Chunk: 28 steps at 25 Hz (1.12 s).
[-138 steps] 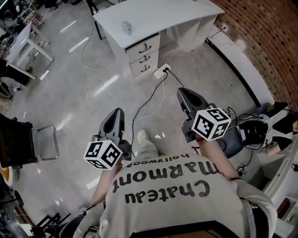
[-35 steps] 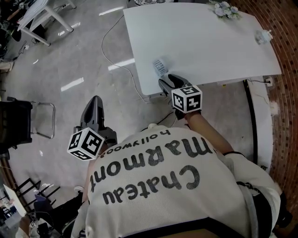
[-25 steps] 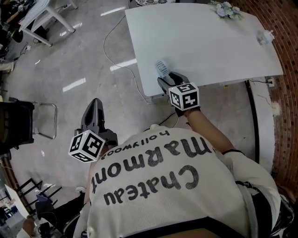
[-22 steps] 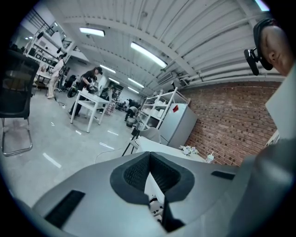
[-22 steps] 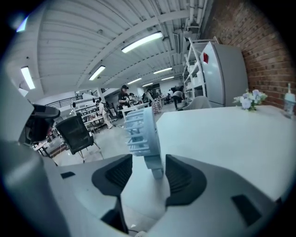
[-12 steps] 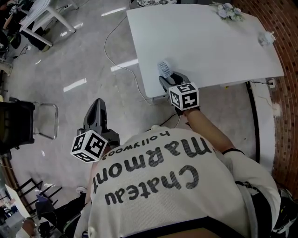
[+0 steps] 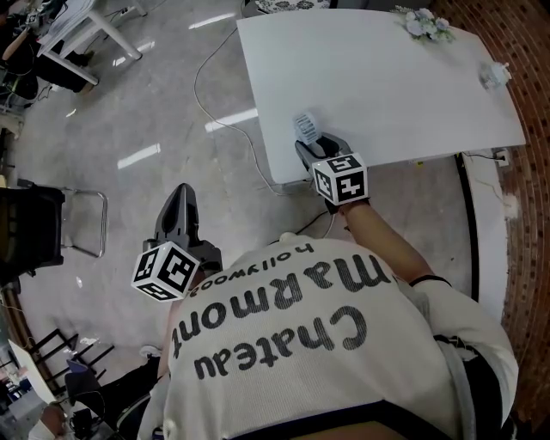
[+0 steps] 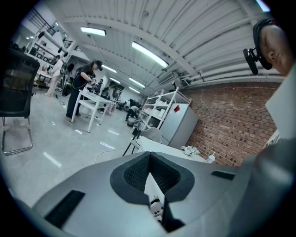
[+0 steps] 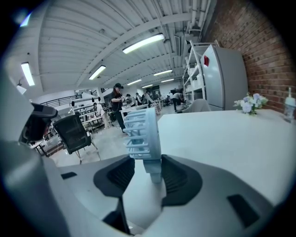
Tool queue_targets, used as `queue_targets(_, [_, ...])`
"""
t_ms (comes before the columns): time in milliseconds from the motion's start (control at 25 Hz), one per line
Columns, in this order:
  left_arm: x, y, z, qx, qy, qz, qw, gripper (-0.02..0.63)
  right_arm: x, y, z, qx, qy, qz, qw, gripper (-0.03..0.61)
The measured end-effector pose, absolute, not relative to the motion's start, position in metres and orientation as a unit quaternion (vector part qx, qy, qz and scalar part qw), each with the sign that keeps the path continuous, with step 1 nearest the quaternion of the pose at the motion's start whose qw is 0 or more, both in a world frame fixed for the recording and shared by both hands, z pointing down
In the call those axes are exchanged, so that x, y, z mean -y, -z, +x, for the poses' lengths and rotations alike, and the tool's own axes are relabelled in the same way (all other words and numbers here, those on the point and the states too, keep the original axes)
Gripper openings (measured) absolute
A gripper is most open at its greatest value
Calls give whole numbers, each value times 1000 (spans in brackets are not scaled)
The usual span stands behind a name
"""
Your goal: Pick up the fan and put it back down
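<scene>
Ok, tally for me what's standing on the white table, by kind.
fan: 1
flower bunch: 1
small bottle: 1
Total: 3

Left gripper (image 7: pixel 180 192) closed; right gripper (image 7: pixel 318 146) closing, seemingly loose, round fan (image 7: pixel 303 127).

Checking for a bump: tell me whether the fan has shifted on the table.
No. The fan stands where it did, by the white table's near left edge.
</scene>
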<state>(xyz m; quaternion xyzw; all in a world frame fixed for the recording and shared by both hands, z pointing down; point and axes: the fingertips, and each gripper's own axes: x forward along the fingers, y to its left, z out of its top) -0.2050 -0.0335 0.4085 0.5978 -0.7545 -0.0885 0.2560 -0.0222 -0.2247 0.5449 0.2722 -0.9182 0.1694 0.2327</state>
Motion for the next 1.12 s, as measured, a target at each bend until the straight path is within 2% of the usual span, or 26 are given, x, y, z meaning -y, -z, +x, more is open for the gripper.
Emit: queue_targets(1120, [47, -417, -215, 750, 85, 598, 269, 2, 234, -542, -21, 911, -206, 285, 217, 170])
